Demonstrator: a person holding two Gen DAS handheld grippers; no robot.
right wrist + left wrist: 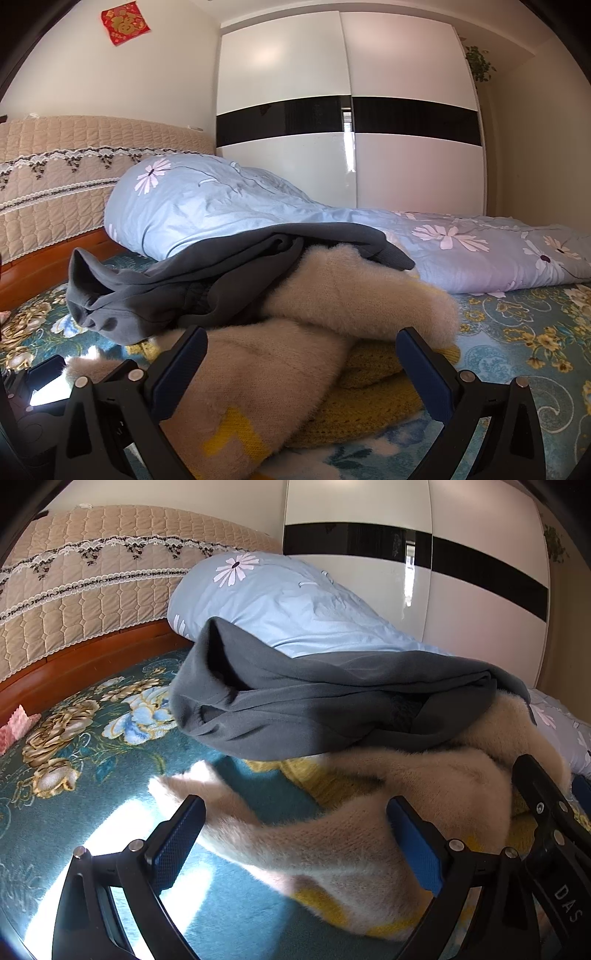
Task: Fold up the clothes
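left tongs [295, 834] wide open | right tongs [301, 363] wide open | both over beige sweater [369, 842]

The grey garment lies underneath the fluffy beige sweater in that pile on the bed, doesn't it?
No, the other way round: the grey garment lies on top of the beige sweater, draped over it. The right wrist view shows this, and the left wrist view agrees.

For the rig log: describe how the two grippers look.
Both the left gripper and the right gripper have curved black plastic arms with silver bolts and textured blue pads on the jaws. White letters "DAS" mark the black part at the left view's right edge. No cables show.
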